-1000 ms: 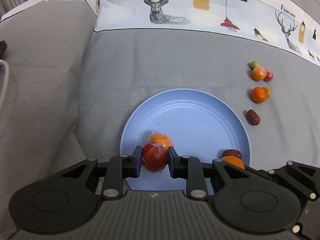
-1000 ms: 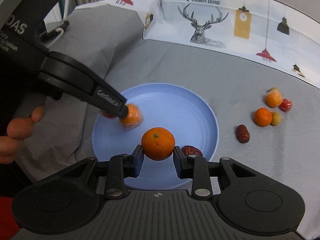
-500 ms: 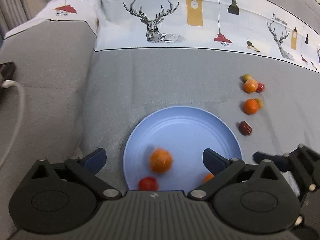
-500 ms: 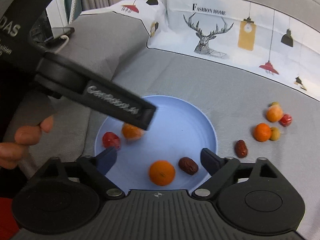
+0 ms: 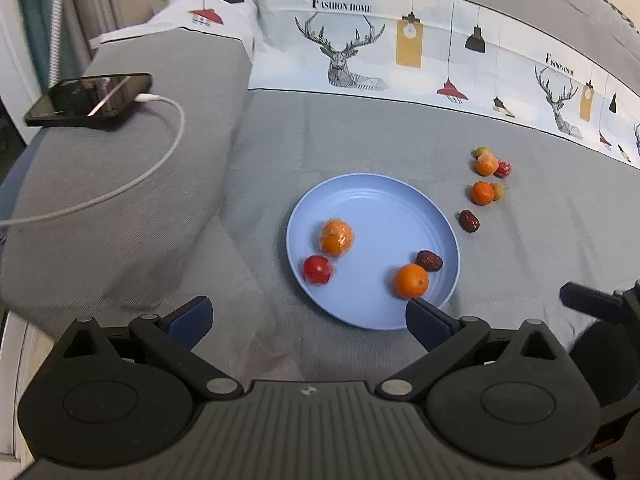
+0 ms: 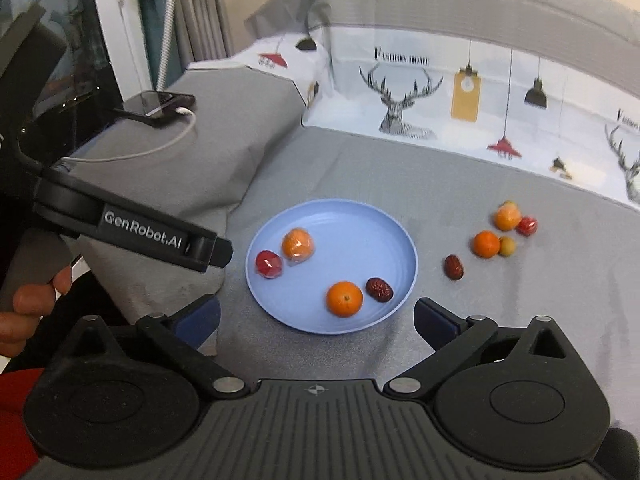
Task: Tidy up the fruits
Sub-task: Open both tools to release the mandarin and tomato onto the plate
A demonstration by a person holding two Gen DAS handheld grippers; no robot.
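Note:
A blue plate (image 5: 380,204) (image 6: 352,216) lies on the grey cover. It holds a wrapped orange (image 5: 336,237) (image 6: 297,245), a wrapped red fruit (image 5: 317,269) (image 6: 269,264), a bare orange (image 5: 410,281) (image 6: 345,298) and a dark date (image 5: 429,260) (image 6: 379,289). To its right lie a loose date (image 5: 469,221) (image 6: 453,267), an orange (image 5: 482,193) (image 6: 486,244) and several small fruits (image 5: 490,163) (image 6: 514,218). My left gripper (image 5: 308,322) is open and empty, above the plate's near edge. My right gripper (image 6: 316,320) is open and empty, back from the plate.
A phone (image 5: 90,98) on a white charging cable (image 5: 160,160) rests on the raised grey cushion at the left. A printed deer-pattern fabric (image 5: 400,56) runs along the back. The left gripper's body (image 6: 132,232) and the hand holding it fill the right wrist view's left side.
Both grippers opened, leaving the wrapped red fruit and the bare orange on the plate, then drew up and back from it.

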